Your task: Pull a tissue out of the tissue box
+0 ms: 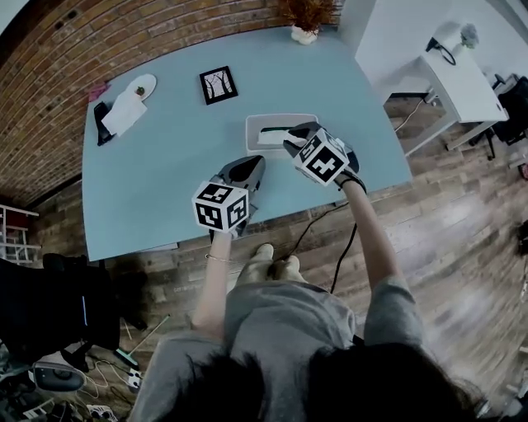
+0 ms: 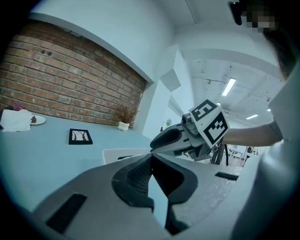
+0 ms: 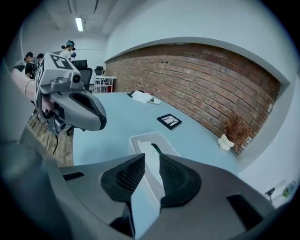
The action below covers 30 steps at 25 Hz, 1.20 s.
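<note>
The pale tissue box (image 1: 280,122) lies on the blue table (image 1: 165,189) near its front edge, with a white tissue (image 1: 271,136) poking out of the slot. My right gripper (image 1: 290,143) hangs just over the box's near right end, pointing down at it. Its jaws stand open, and in the right gripper view the tissue (image 3: 149,151) and box (image 3: 139,138) show through the gap of the right gripper (image 3: 151,161). My left gripper (image 1: 252,166) hovers to the box's near left, apart from it. The left gripper (image 2: 150,160) has its tips together, shut on nothing.
A small black picture frame (image 1: 219,85) lies behind the box. A white cloth (image 1: 125,114) and a plate (image 1: 145,85) sit at the table's far left, a dried plant in a pot (image 1: 304,23) at the back edge. A white desk (image 1: 450,74) stands to the right.
</note>
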Available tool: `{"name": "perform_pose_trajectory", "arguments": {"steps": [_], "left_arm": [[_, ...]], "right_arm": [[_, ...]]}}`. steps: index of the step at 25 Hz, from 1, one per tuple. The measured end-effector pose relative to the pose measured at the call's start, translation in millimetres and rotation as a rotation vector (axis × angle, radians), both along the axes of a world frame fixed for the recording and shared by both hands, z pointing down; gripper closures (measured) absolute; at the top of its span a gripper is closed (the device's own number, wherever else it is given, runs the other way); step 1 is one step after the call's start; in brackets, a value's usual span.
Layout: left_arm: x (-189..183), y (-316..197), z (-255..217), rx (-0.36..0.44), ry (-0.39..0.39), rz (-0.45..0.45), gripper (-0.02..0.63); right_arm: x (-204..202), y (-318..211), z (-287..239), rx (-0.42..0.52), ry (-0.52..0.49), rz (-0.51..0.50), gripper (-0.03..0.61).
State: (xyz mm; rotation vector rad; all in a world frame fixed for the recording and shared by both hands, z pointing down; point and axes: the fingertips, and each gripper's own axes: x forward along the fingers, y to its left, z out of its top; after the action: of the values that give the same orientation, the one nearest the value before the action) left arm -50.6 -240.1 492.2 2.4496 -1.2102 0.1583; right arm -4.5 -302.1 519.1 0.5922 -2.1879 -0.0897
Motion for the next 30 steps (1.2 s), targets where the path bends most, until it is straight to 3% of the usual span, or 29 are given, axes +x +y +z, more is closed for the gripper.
{"name": "perform_pose_trajectory", "arguments": {"steps": [7,16,22,30], "left_arm": [[-0.5,-7.3,21.4,-0.059,0.005,0.014,0.611],[-1.4,-10.8,35.5,-0.092,0.000,0.010,0.611],[-3.1,-11.7,37.1,-0.095,0.003,-0.001,0.611],[-4.6,-11.9,35.2,-0.089,0.002,-0.002,0.611]], "right_arm": [[-6.4,-12.0,33.0,-0.017,0.161,-0.080,0.431],[-14.0,-23.5,52.1,-0.046,0.217,-0.103,0.428],[-10.8,-33.8,47.7,-0.006,0.222,-0.088,0.560],[-11.6,-38.5,34.4,0.026,0.233,-0.096,0.577]]}}
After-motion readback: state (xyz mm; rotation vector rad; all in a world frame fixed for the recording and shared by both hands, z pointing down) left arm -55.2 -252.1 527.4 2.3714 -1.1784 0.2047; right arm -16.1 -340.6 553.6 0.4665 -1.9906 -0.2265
